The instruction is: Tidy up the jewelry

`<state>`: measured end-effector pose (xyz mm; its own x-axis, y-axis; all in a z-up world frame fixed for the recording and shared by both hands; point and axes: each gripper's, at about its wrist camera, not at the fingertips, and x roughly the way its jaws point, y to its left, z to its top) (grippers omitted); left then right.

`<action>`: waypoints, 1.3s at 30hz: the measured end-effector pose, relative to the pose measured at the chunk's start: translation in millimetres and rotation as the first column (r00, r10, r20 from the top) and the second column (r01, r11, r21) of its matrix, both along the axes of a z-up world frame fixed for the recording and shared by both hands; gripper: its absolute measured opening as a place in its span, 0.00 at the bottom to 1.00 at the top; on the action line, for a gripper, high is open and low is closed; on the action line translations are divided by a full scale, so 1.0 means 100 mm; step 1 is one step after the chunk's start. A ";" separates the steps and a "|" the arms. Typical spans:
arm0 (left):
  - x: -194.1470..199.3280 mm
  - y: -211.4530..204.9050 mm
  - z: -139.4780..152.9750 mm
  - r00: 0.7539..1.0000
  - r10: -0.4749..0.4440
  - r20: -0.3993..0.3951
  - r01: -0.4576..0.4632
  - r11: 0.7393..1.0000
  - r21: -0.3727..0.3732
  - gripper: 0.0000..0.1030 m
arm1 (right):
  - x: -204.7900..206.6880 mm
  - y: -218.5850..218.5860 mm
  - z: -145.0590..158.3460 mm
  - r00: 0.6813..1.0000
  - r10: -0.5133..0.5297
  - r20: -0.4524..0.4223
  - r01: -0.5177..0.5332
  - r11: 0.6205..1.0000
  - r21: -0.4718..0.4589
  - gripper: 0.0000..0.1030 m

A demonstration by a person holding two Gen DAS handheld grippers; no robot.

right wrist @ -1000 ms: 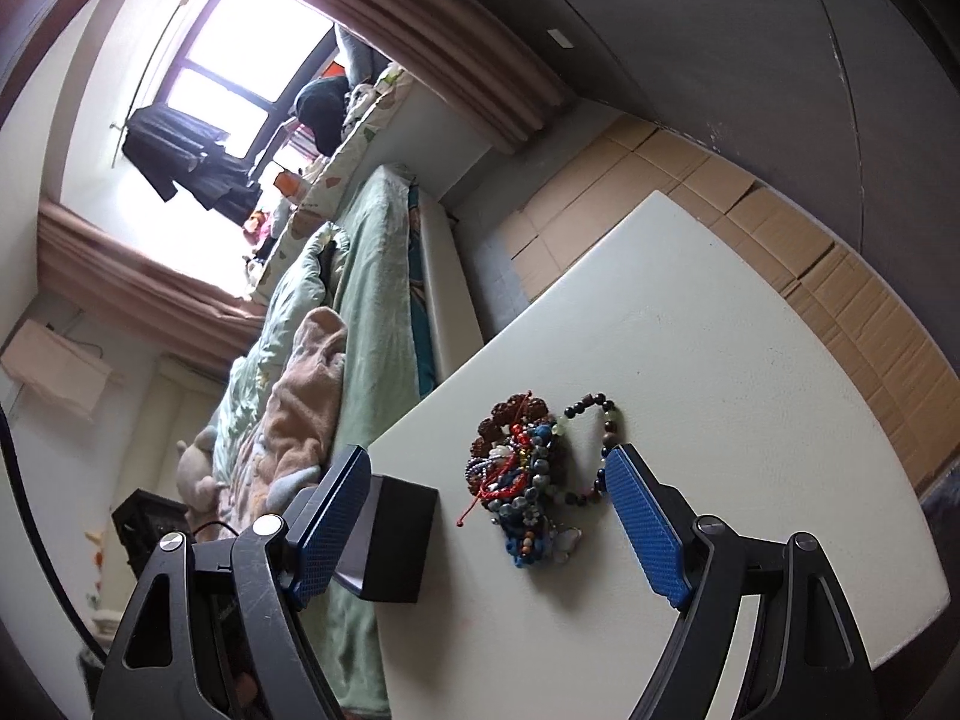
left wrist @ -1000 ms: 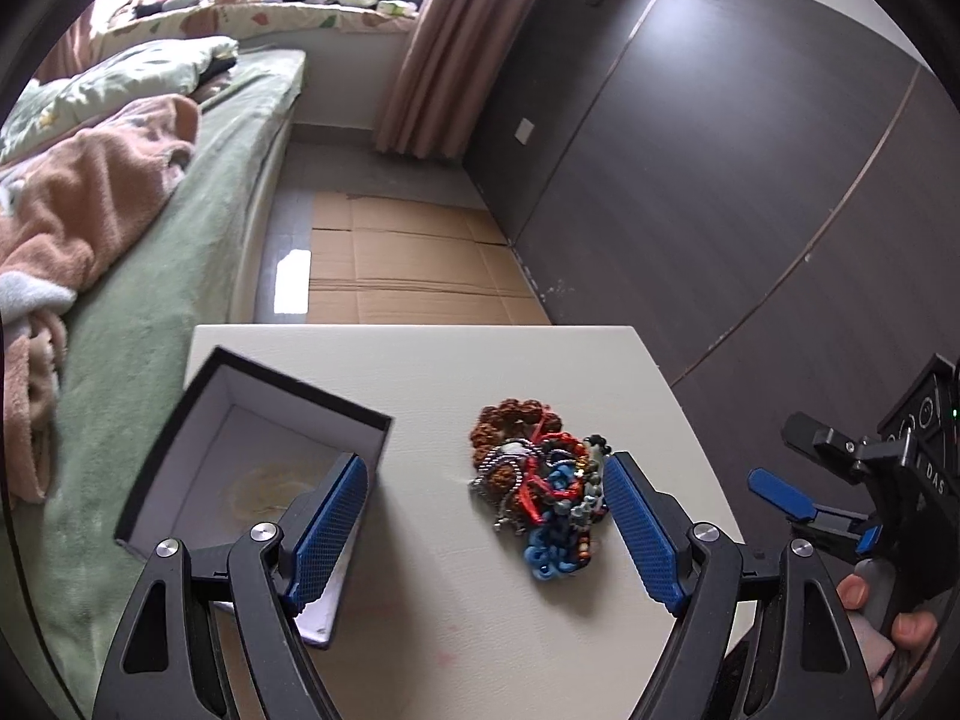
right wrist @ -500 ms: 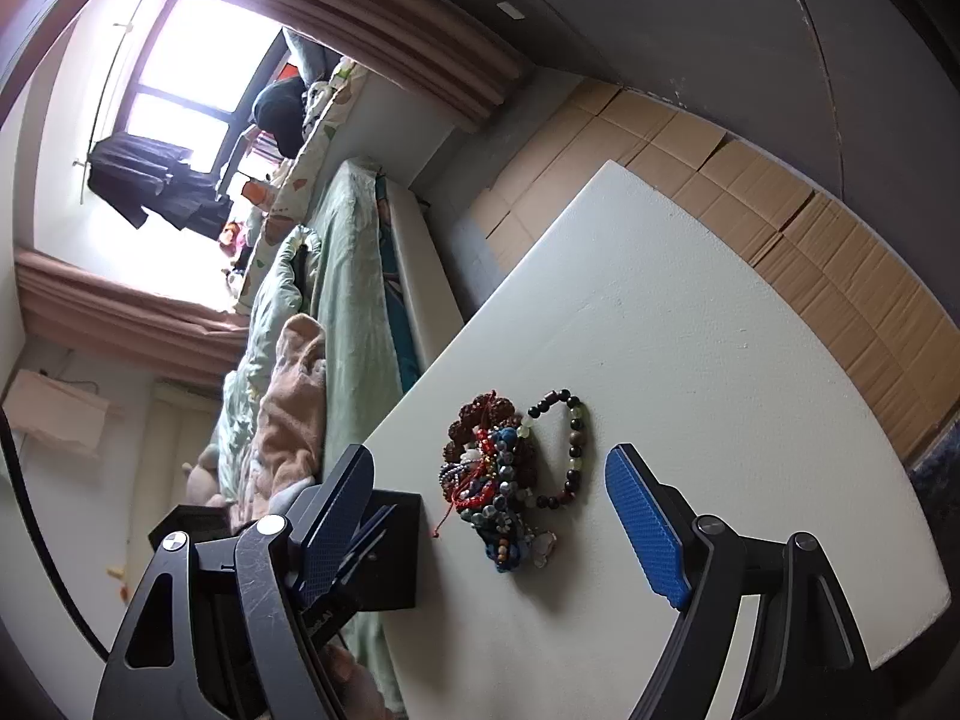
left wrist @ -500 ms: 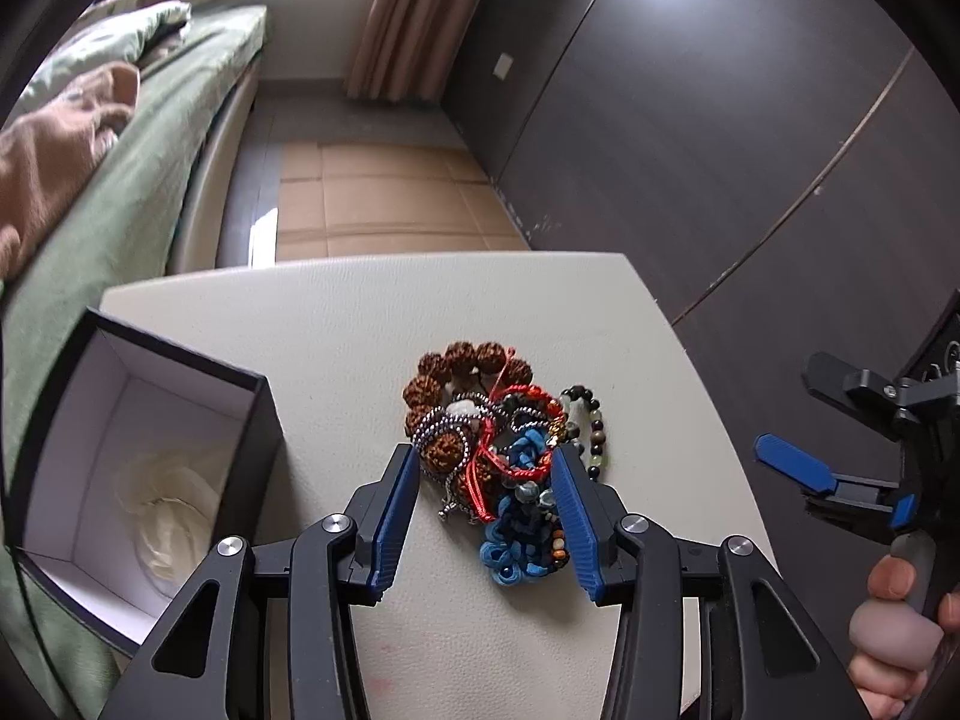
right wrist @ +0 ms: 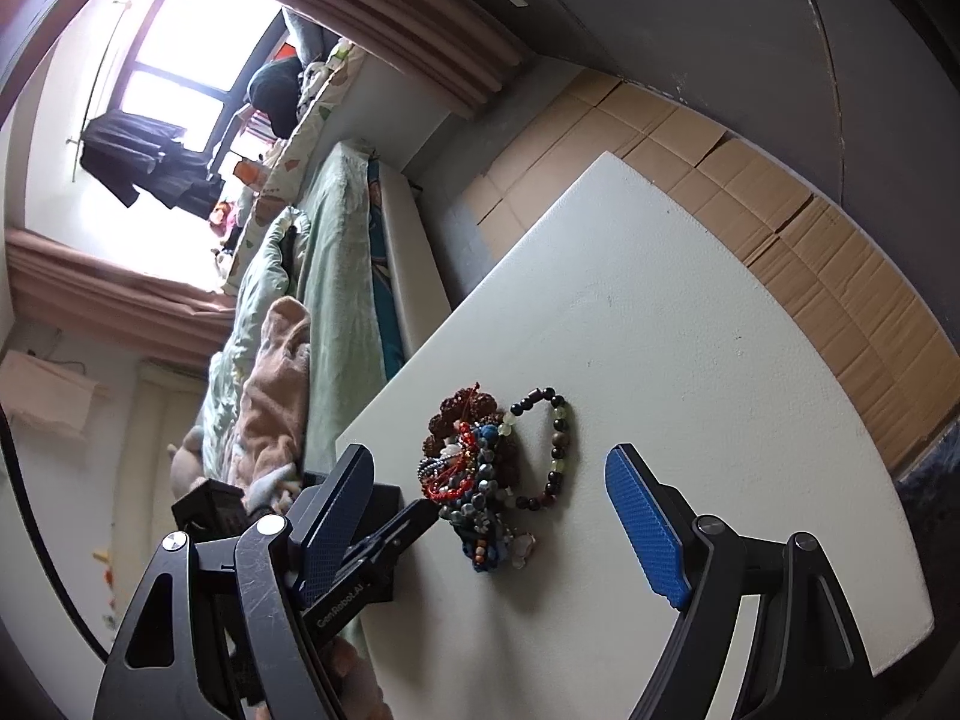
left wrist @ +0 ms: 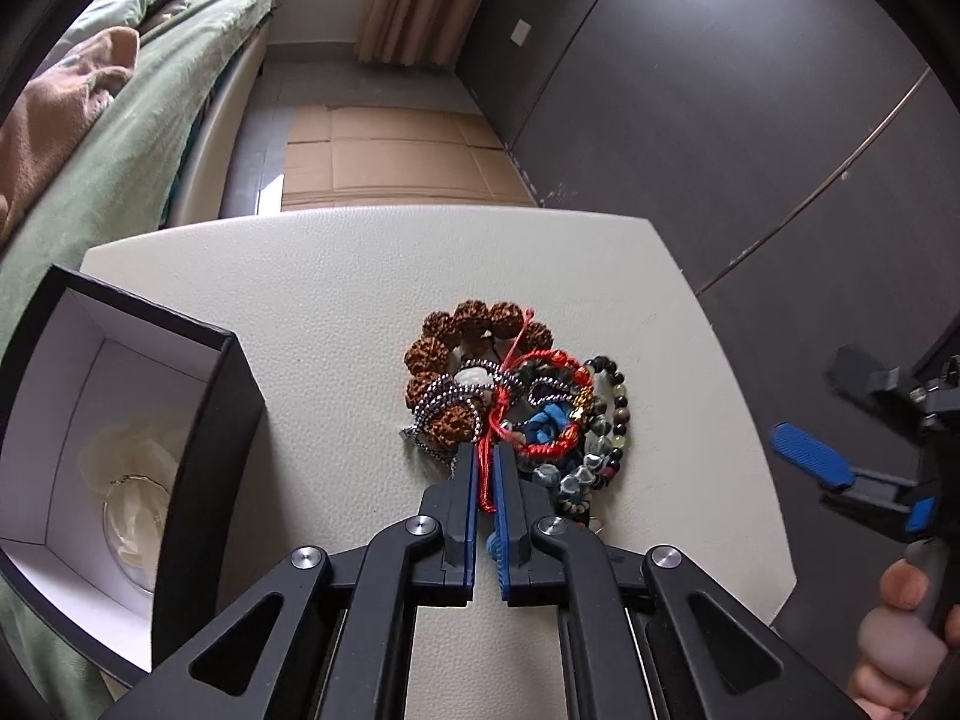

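A tangled pile of bracelets [left wrist: 516,402] lies in the middle of the white table [left wrist: 336,312]: brown seed beads, red cord, blue cord and a dark bead string. My left gripper [left wrist: 486,468] is shut on the red cord bracelet [left wrist: 487,480] at the pile's near edge. An open black jewelry box [left wrist: 120,450] with a white lining stands to the left, with a thin ring-like piece inside. My right gripper [right wrist: 486,522] is open above the table, with the pile [right wrist: 480,480] between its fingers in view; it also shows in the left wrist view [left wrist: 840,438].
A bed with green sheets [left wrist: 108,138] runs along the table's left side. Cardboard sheets [left wrist: 390,162] cover the floor beyond the table. A dark wall [left wrist: 720,90] stands to the right. The table's right edge [right wrist: 900,510] is near my right gripper.
My left gripper has moved forward onto the pile and closed from wide open to shut on the red cord. My right gripper has stayed open and shifted slightly.
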<state>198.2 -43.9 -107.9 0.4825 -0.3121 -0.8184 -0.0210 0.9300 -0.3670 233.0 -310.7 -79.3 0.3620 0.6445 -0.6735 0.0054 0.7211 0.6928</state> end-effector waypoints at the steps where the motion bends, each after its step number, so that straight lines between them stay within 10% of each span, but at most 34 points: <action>1: -0.01 0.01 0.04 1.000 -0.003 0.013 0.003 1.000 -0.009 0.04 | 0.01 0.03 -0.03 1.000 0.012 -0.011 -0.012 1.000 0.004 0.78; 25: -0.35 0.37 0.80 0.969 0.019 0.247 0.010 0.994 -0.113 0.04 | 0.12 0.65 -0.49 0.990 0.118 -0.083 -0.125 0.988 -0.086 0.20; 39: -0.47 0.53 0.82 0.965 0.053 0.257 -0.024 0.993 -0.116 0.04 | 0.09 0.65 -0.35 0.994 0.105 0.003 -0.104 0.992 -0.077 0.12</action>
<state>151.2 9.5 -26.2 0.6872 -0.3707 -0.6248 0.0538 0.8836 -0.4651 241.6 -245.4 -114.7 0.3006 0.6257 -0.7198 -0.0778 0.7683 0.6353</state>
